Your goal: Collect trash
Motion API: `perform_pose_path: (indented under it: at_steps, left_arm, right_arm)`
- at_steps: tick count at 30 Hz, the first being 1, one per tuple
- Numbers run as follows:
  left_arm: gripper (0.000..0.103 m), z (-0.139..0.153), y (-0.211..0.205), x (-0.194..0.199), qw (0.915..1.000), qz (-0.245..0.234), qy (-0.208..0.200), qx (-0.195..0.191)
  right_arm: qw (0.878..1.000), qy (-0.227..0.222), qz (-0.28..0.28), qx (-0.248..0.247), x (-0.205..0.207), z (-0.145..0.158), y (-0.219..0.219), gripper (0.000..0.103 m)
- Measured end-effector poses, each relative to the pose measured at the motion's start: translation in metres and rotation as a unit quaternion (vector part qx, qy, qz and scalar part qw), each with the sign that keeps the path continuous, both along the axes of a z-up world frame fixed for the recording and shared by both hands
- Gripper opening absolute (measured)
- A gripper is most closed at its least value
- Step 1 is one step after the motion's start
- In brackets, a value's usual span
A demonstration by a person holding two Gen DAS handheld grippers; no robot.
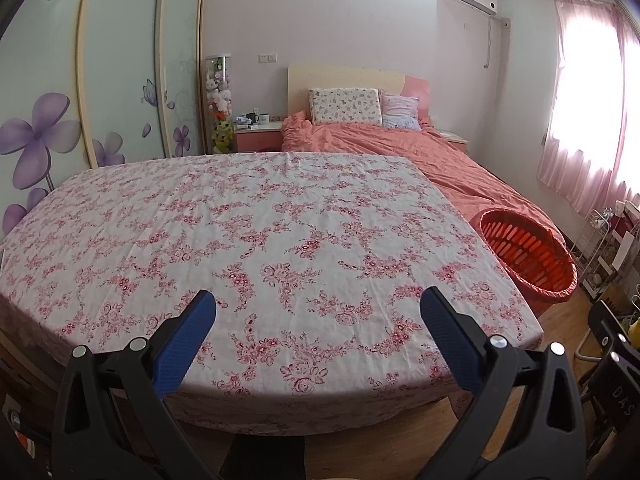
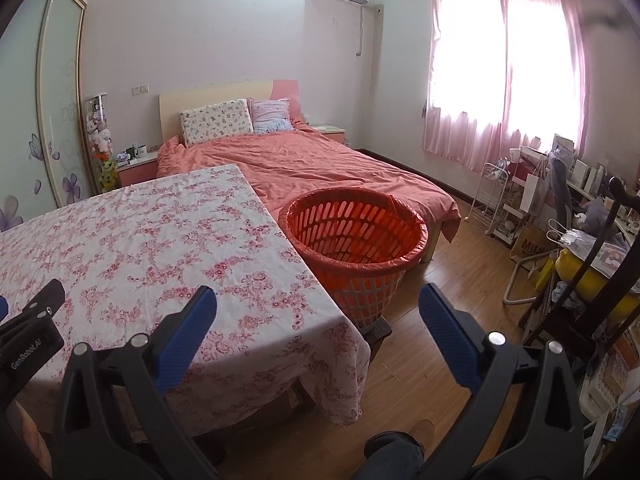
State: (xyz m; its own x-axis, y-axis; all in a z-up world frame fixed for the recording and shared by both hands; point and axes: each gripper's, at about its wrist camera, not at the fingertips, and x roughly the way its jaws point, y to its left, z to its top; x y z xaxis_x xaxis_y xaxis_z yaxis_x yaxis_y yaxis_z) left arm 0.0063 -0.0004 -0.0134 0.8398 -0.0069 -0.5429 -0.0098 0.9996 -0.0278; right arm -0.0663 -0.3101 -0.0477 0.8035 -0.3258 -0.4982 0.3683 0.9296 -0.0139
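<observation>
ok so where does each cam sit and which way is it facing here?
Left wrist: on the left gripper, jaws open, looking along the floral-cloth table toward the bed; only its own fingers show.
Right wrist: on the right gripper, jaws open, over the table's right corner, facing the orange basket and window; the left gripper's tip and a knee show.
Shared: table, basket, bed.
</observation>
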Motion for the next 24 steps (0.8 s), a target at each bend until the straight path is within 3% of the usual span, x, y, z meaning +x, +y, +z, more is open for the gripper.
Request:
perform_pose_path:
  at_steps: [24]
  left_arm:
    - [0.101,0.0096,-0.0066,-0.0074,0.9997,-0.003,-0.022,0.014]
  right_arm:
    - [1.000,-0.003,-0.008,0.003,-0.0027,0.0013,-0.0021,0.099]
